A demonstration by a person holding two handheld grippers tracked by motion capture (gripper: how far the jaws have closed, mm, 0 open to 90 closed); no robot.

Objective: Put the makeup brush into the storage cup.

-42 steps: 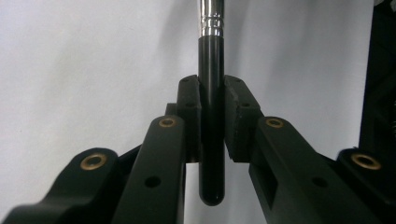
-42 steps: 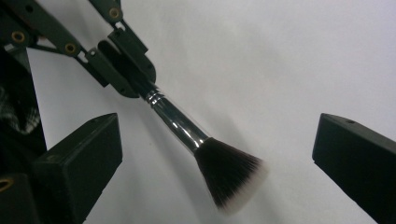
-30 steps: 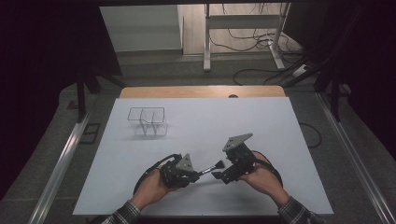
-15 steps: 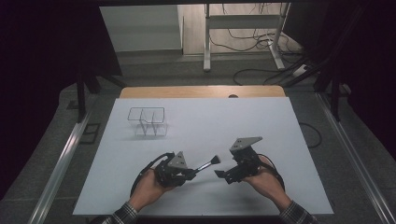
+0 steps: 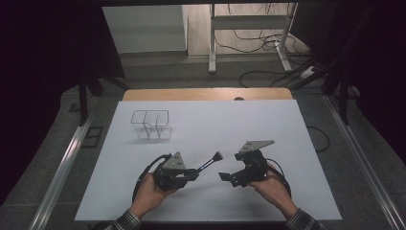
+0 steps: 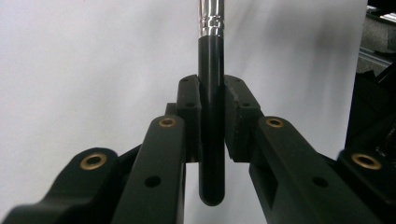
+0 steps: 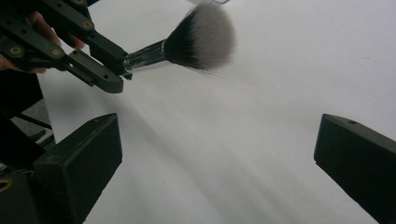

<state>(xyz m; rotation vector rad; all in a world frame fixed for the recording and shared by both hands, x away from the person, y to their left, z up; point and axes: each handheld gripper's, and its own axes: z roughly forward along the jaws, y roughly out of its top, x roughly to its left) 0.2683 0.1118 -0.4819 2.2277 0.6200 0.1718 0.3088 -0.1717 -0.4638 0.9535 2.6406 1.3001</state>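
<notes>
Black brush handle | clamped, left tongs | bristles cut off

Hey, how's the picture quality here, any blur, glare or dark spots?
High view: the table is evenly lit, with dark surroundings. Left gripper view: the brush handle is sharp, and its metal band glints. Right gripper view: the bristles and the near tongs are soft.

Black handle on the makeup brush, running into a shiny silver ferrule, and the bristles go dark at the root and pale grey-white at the tips. Both the left gripper and the right gripper are matte black, brass-coloured rivets along the jaws, grey three-cornered plates on top. White table sheet beneath them. Plaid cuffs on the sleeves. Beyond the left gripper, a clear wire-edged rack.
</notes>
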